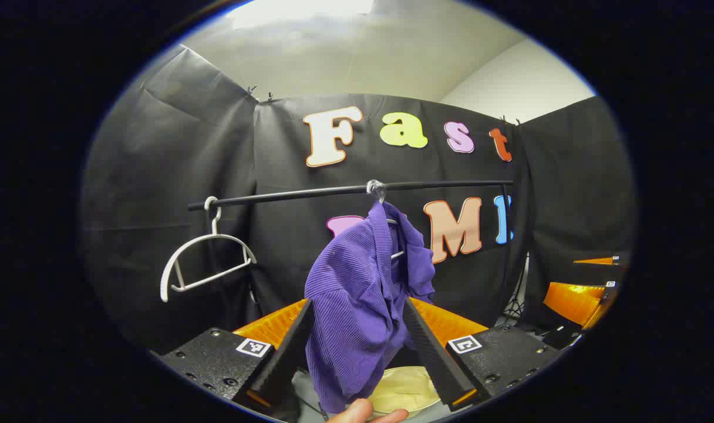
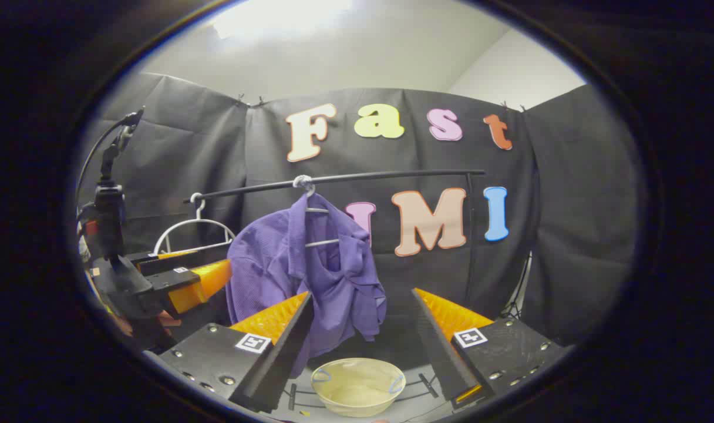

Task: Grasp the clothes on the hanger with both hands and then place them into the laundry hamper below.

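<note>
Left hand-held gripper (image 1: 357, 329) is spread wide, the purple shirt (image 1: 363, 294) hanging right between its fingers, lined up for a pinch but not yet squeezed. Right hand-held gripper (image 2: 360, 323) is released too, shirt just ahead and to its left. Shirt's draped on a hanger (image 2: 319, 226) from the rail (image 2: 392, 174), hamper (image 2: 357, 385) waiting directly below for the drop.

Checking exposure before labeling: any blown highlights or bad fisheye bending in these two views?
Left gripper view: ceiling light blown out; rail bows, purple shirt stays sharp. Right gripper view: ceiling glare again, rail curved, hamper evenly lit.
</note>
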Demonstrator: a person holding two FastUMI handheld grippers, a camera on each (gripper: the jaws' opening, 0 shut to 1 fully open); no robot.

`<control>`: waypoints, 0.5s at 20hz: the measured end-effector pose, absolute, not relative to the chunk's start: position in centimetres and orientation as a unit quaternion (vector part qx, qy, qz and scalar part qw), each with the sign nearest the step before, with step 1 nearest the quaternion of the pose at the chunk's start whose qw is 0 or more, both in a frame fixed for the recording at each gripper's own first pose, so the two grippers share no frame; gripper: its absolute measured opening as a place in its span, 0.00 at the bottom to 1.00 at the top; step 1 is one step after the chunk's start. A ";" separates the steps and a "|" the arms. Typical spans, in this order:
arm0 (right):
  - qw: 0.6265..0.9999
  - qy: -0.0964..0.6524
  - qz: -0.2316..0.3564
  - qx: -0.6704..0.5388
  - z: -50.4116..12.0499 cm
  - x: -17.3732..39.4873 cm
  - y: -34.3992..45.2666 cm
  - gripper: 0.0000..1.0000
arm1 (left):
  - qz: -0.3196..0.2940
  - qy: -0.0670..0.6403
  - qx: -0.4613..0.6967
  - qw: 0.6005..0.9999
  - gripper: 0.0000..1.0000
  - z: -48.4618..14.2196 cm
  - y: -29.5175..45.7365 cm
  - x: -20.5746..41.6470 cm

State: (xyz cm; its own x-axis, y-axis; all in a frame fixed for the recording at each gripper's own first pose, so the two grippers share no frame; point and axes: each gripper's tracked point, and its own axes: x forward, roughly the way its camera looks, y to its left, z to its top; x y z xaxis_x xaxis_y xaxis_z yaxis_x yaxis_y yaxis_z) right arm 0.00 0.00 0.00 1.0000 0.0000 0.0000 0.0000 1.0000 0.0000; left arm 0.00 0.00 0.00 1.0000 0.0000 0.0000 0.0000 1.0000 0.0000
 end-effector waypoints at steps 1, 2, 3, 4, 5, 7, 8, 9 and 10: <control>1.000 0.001 0.009 -0.001 0.0 -0.2 0.0 0.92 | 0.002 -0.002 -0.002 1.000 0.94 0.2 -0.4 -0.5; 1.000 -0.002 0.015 -0.002 0.2 -0.3 -0.1 0.92 | 0.010 -0.003 -0.001 1.000 0.97 0.4 -0.3 -0.7; 1.000 -0.005 0.020 0.000 0.4 -0.5 -0.3 0.92 | 0.017 -0.003 0.003 1.000 0.96 0.5 -0.2 -1.0; 1.000 -0.009 0.021 0.002 0.6 -0.5 -0.5 0.95 | 0.022 0.000 0.010 1.000 0.96 0.3 -0.4 -1.3; 1.000 -0.009 0.020 0.005 0.5 -0.5 -0.8 0.97 | 0.024 0.002 0.014 1.000 0.96 0.3 -0.7 -1.7; 1.000 -0.012 0.024 0.014 0.6 -0.7 -0.7 0.97 | 0.025 0.002 0.015 1.000 0.97 0.4 -1.1 -2.2; 0.999 -0.014 0.028 0.014 0.7 -0.5 -0.6 1.00 | 0.025 0.003 0.017 1.000 0.97 0.1 -1.4 -2.2; 0.999 -0.014 0.029 0.011 0.8 -0.4 -0.7 1.00 | 0.028 0.005 0.020 0.999 0.96 0.0 -1.6 -2.3; 1.000 -0.012 0.028 0.007 0.7 -0.5 -0.8 0.97 | 0.029 0.009 0.021 0.999 0.96 -0.3 -1.7 -2.2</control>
